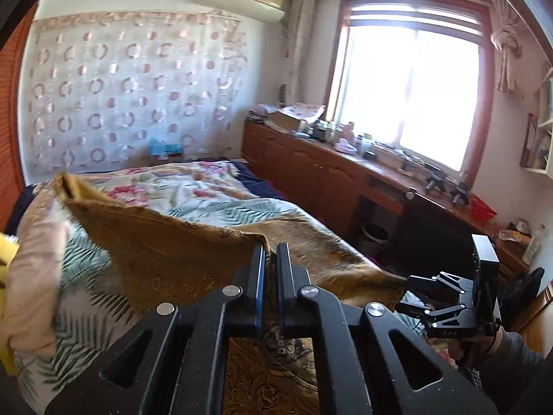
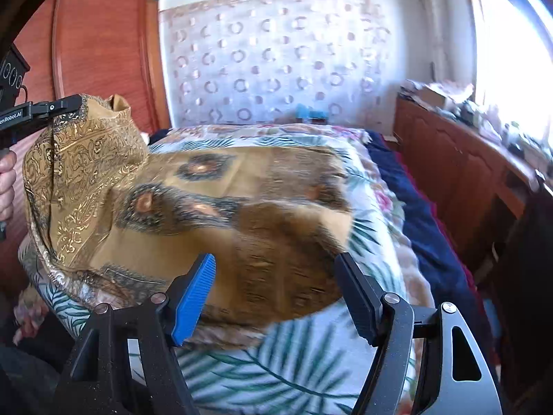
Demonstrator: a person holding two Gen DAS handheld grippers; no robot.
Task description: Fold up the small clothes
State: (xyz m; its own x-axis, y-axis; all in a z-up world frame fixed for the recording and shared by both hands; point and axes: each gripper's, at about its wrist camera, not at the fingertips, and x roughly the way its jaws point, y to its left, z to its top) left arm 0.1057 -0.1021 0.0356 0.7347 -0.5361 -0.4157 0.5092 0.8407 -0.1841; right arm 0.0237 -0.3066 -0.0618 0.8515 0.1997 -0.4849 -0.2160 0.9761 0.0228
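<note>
— Mustard-gold patterned cloth (image 2: 214,204): where was it?
— On the floral bedspread (image 2: 276,373); my left gripper (image 1: 270,252) pinched one edge up to fold it, my right gripper (image 2: 276,273) gaped empty.

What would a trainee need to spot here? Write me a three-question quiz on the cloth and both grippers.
1. True or false: the left gripper is shut on an edge of the golden patterned cloth.
2. Multiple choice: the right gripper is (A) shut on the cloth, (B) open with nothing pinched, (C) out of view.
3. Short answer: what does the unlifted part of the cloth lie on?

Key
1. True; that edge is raised off the bed.
2. B
3. The leaf-and-flower bedspread on the bed.
</note>
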